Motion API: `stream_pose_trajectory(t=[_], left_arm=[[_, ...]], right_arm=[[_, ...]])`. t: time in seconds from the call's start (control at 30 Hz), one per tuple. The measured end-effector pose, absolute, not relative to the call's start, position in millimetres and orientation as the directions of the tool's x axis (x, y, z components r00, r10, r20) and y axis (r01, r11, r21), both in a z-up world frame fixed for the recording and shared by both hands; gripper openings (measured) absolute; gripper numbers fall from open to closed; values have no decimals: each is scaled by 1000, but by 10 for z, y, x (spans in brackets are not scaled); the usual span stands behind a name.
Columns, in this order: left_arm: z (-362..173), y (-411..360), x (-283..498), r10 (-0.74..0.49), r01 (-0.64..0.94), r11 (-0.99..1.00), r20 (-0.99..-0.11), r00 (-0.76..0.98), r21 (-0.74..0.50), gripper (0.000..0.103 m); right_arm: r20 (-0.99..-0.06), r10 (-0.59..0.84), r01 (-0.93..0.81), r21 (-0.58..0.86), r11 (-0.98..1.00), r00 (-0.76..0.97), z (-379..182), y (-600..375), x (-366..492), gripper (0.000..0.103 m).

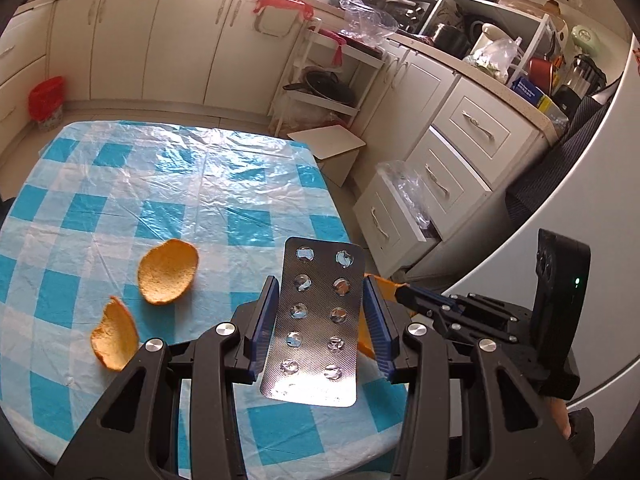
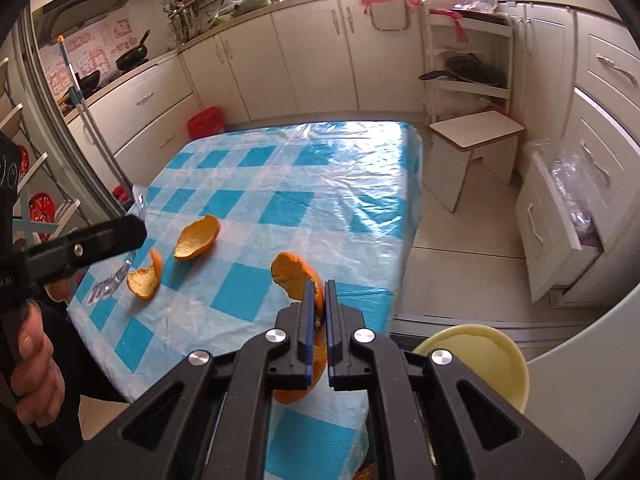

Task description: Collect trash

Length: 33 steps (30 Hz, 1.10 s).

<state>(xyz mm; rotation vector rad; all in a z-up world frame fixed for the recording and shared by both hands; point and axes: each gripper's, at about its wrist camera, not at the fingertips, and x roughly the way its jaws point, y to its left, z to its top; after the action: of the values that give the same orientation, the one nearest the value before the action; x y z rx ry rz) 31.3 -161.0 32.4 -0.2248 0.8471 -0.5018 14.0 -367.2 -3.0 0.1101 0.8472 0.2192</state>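
The left gripper (image 1: 320,320) pinches an emptied blister pack (image 1: 316,320) by its long edges, upright above the tabletop (image 1: 180,184). The right gripper (image 2: 319,300), just beside the pack, is pressed together on an orange peel (image 2: 296,276). Two more peels (image 1: 168,272) (image 1: 114,338) lie on the tabletop, left of the pack.

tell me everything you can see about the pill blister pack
The silver foil blister pack is a flat rectangular card with rounded corners and ten round pockets in two columns of five. The pockets look burst and empty. It stands tilted, lifted above the blue-and-white checked plastic tablecloth, gripped by its long edges between the left gripper's blue-padded fingers.
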Motion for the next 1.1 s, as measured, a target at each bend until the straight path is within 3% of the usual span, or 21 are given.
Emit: stream_pose_trajectory(t=[0.53,1.1], left_arm=[[33,-2601,168,-557,448,815,-709,434,-366,40],[-379,-3392,227,-551,479,798,-764,336,-365,40]], right_arm=[[-780,-62,110,10,994,623,-176,-4338,-18,5],[-839,-181,204,-85,975,514,-435,-4706,-44,6]])
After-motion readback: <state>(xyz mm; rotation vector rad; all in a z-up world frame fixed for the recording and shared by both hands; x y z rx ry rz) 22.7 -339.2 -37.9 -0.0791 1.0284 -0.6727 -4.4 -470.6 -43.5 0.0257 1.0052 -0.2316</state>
